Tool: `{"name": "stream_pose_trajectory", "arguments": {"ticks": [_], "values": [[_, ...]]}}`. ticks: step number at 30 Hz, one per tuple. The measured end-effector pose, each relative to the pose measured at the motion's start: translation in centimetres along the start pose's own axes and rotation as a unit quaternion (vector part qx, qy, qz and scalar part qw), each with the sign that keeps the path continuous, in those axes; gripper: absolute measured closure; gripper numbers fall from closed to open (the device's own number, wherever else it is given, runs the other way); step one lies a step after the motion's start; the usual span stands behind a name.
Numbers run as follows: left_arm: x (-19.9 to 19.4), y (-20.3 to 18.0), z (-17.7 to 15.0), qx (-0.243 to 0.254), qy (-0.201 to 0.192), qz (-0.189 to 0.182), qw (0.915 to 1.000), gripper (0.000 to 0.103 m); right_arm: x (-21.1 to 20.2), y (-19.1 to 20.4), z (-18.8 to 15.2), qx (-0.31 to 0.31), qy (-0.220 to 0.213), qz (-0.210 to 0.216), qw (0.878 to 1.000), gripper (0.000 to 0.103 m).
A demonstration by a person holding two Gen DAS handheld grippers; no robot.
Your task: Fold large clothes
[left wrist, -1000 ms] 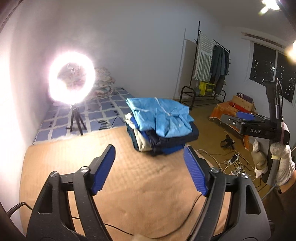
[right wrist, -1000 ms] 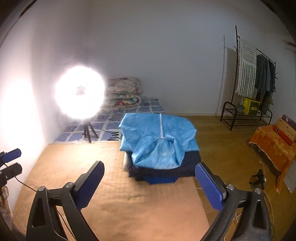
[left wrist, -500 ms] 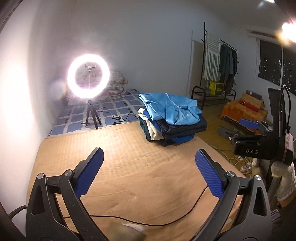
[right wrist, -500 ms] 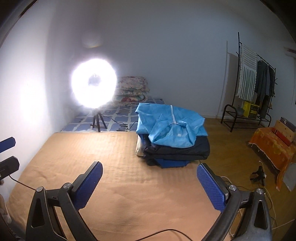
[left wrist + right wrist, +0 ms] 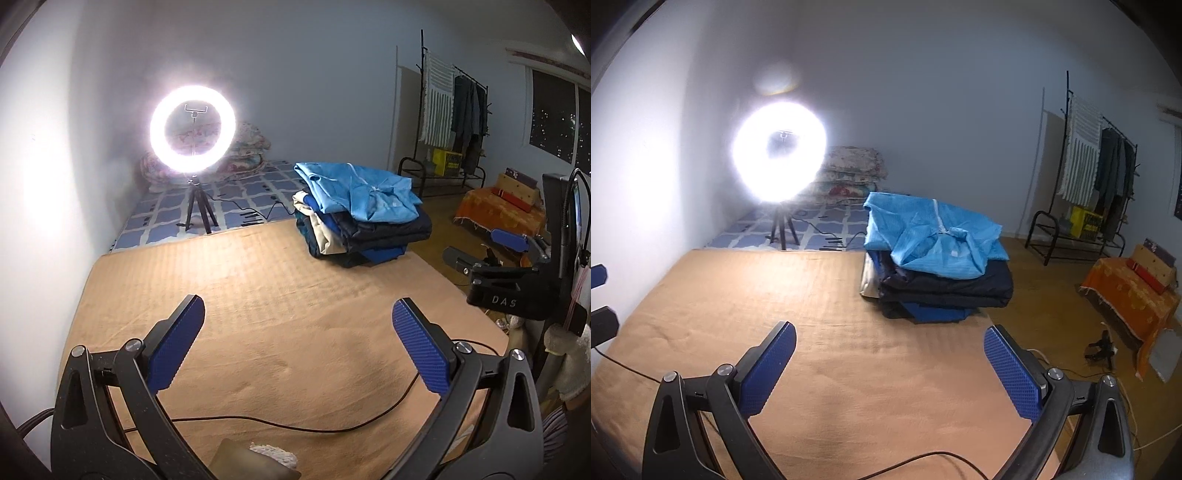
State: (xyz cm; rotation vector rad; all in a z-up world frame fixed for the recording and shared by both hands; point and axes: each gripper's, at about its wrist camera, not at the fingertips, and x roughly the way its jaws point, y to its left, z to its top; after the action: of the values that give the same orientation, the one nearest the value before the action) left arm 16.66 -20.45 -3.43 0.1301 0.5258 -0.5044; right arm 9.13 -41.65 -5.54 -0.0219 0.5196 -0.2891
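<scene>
Blue garment (image 5: 934,236) tops clothes stack (image 5: 942,291) on blanket (image 5: 775,295).

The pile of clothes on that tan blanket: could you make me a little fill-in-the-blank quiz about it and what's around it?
1. The top garment on the pile of clothes is light ____.
2. Both the left gripper and the right gripper hold ____.
3. The ring light stands on a small ____.
4. The pile sits on a tan ____.

Missing words: blue; nothing; tripod; blanket
</scene>
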Motion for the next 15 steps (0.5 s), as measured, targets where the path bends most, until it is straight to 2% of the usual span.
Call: {"name": "stream_pose_trajectory", "arguments": {"ticks": [7, 15], "values": [[0.41, 0.30, -0.48, 0.005, 0.006, 0.011, 0.9999, 0.000, 0.37, -0.63, -0.64, 0.025, 0.012, 0.001, 1.000, 0.000], [0.28, 0.29, -0.66, 0.007, 0.002, 0.014, 0.9999, 0.000, 0.61, -0.15, -0.88, 0.019, 0.017, 0.000, 1.000, 0.000]]}}
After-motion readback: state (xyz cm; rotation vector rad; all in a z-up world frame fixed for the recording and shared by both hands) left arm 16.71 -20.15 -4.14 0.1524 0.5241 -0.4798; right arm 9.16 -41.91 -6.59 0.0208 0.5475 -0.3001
